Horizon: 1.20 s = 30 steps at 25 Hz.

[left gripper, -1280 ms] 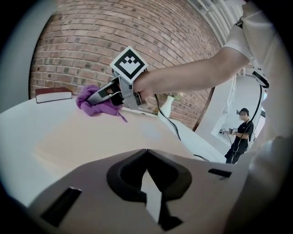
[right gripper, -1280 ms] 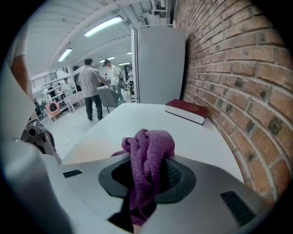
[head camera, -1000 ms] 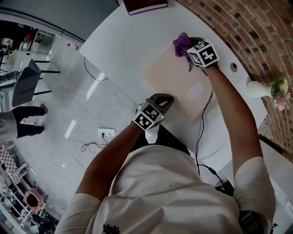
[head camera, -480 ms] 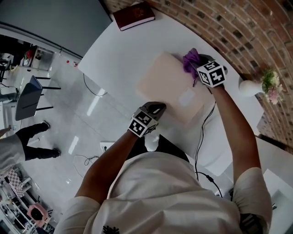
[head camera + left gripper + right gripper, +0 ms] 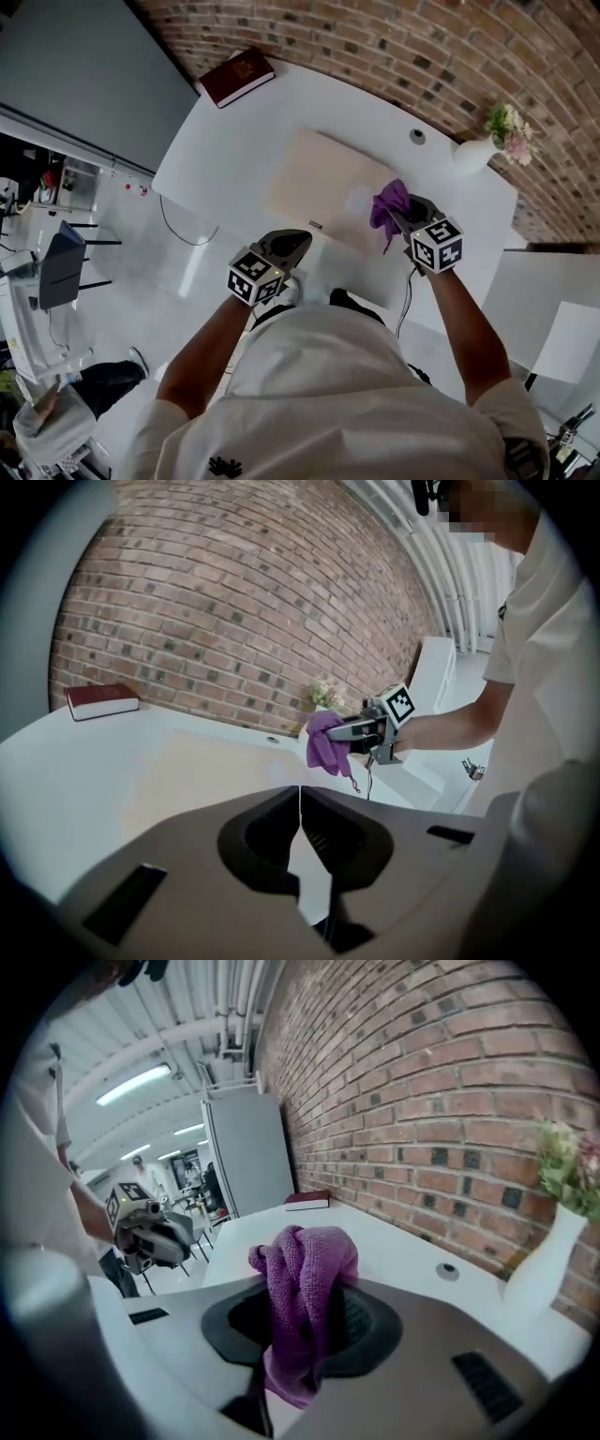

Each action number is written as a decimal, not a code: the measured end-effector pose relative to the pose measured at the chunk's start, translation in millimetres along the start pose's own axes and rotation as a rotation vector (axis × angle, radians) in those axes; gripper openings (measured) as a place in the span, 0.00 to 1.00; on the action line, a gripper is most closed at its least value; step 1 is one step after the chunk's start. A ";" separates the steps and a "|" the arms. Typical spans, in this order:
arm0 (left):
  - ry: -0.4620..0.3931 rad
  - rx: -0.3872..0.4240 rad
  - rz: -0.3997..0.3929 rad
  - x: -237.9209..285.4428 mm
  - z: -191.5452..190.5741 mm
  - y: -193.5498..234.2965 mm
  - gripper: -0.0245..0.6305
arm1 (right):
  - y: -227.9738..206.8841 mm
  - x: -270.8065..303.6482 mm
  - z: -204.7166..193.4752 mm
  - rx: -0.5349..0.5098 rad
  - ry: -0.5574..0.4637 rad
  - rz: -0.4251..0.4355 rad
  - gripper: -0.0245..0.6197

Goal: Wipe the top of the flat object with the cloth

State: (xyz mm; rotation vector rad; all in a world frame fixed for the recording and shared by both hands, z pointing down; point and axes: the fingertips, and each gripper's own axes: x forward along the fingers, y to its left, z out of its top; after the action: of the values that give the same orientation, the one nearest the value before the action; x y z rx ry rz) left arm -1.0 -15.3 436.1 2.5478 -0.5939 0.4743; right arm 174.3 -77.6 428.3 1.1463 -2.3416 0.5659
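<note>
The pale flat board (image 5: 319,178) lies face up with its long axis along the table's length, roughly parallel to the brick wall (image 5: 394,47). It sits on a curved white table (image 5: 216,150) that also holds a dark red book (image 5: 236,77) at the far left and a white vase of flowers (image 5: 473,150) against the bricks. The purple cloth (image 5: 388,208) hangs bunched over the board's near right corner, pinched in the right gripper (image 5: 405,217), while the left gripper (image 5: 296,240) hovers by the board's near edge, jaws pressed together on nothing.
</note>
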 end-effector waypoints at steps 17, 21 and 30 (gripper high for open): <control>0.019 0.108 -0.121 -154.5 -22.8 -1.1 0.08 | 235.0 -62.6 -80.7 0.186 -0.055 -0.114 0.22; 0.004 0.113 -0.138 -166.9 -20.9 -5.9 0.08 | 259.0 -70.5 -77.4 0.195 -0.070 -0.128 0.22; -0.021 0.119 -0.171 -183.9 -28.2 -23.2 0.08 | 280.1 -74.8 -63.7 0.180 -0.100 -0.126 0.22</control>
State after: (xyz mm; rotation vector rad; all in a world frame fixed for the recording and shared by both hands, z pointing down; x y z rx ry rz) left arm -151.4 76.7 372.5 2.6904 -0.3607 0.4348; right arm 2.5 162.0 393.1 1.4224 -2.3183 0.6993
